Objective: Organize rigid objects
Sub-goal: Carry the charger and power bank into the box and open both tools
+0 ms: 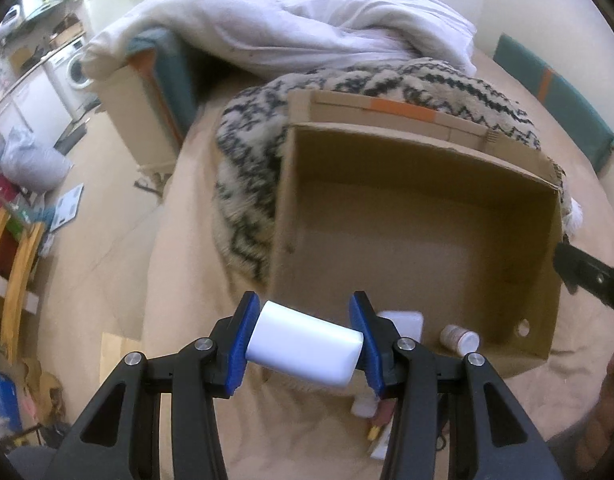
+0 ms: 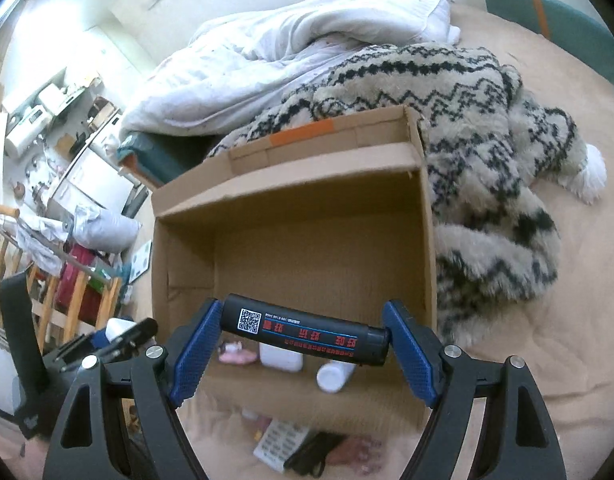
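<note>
While the left gripper (image 1: 303, 346) clamps a white block (image 1: 305, 348) crosswise between its blue fingers (image 1: 241, 350), the block sits tilted just above the near left corner of an open cardboard box (image 1: 419, 216). The right gripper (image 2: 305, 334) is clamped endwise on a black tube (image 2: 305, 330) printed with a QR code and red characters, held nearly level over the near wall of the same box (image 2: 291, 240). Inside the box, along the near wall, lie a white flat container (image 2: 281, 357), a small white bottle (image 2: 334, 376) on its side and a pink item (image 2: 237, 354); the rest of the box floor is bare cardboard.

More small things lie on the bed just outside the near wall, among them a remote-like keypad (image 2: 281, 446) and a dark object (image 2: 319, 456), both blurred. The box rests on a beige bed (image 1: 119, 280), its far side against a fluffy zigzag-patterned blanket (image 2: 487, 160); a white duvet (image 2: 287, 48) is heaped behind that. To the left the room holds a washing machine (image 1: 77, 70), wooden rails (image 1: 15, 280) and cluttered shelves. Both grippers point forward and downward at the box, the left one visible at the lower left of the right wrist view.
</note>
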`<state>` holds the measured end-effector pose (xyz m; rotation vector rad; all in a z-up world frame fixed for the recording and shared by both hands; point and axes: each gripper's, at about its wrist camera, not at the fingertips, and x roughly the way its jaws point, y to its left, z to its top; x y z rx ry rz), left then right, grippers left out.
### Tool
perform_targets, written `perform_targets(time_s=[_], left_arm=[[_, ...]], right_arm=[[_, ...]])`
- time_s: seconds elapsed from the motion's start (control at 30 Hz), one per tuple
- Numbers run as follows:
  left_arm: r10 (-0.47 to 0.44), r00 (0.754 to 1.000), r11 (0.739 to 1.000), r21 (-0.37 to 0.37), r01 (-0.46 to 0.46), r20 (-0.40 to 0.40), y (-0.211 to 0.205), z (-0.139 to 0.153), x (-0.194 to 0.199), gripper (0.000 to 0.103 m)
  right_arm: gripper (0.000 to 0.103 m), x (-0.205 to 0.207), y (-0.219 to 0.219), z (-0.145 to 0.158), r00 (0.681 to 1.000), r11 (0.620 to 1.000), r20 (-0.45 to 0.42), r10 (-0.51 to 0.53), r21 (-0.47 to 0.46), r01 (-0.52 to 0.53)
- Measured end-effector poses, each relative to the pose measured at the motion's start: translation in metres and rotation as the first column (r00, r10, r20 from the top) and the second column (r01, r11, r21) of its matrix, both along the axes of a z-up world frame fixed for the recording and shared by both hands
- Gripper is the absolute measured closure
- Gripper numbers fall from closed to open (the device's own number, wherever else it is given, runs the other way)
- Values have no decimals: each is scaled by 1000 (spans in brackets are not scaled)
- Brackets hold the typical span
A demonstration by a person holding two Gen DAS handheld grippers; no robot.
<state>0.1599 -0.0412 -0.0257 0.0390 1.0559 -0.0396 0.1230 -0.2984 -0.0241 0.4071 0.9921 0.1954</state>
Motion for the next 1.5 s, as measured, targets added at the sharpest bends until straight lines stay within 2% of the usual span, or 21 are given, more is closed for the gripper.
perform_targets(time_s=[0.13,0.3,0.9,1.2,1.5], left_arm=[[-27,1000,1000,4,27,-13,-18,-7,13,60],[-58,998,998,15,59,-27,-34,-21,20,60],[-75,993,994,75,82,-89,-56,-60,37,60],[-77,992,991,100,86,-96,-59,-70,43,60],[-66,992,994,85,75,-105,-56,-71,46,60]], right_arm=[[17,8,-1,-13,1000,999,-13,-1,33,1],[17,12,3,-32,998,1000,-68,8,24,-7],[17,19,11,-50,991,999,-133,19,-32,-23],[17,19,11,-50,992,999,-127,13,-45,-19],[16,19,9,-46,995,999,-97,7,-33,-10]])
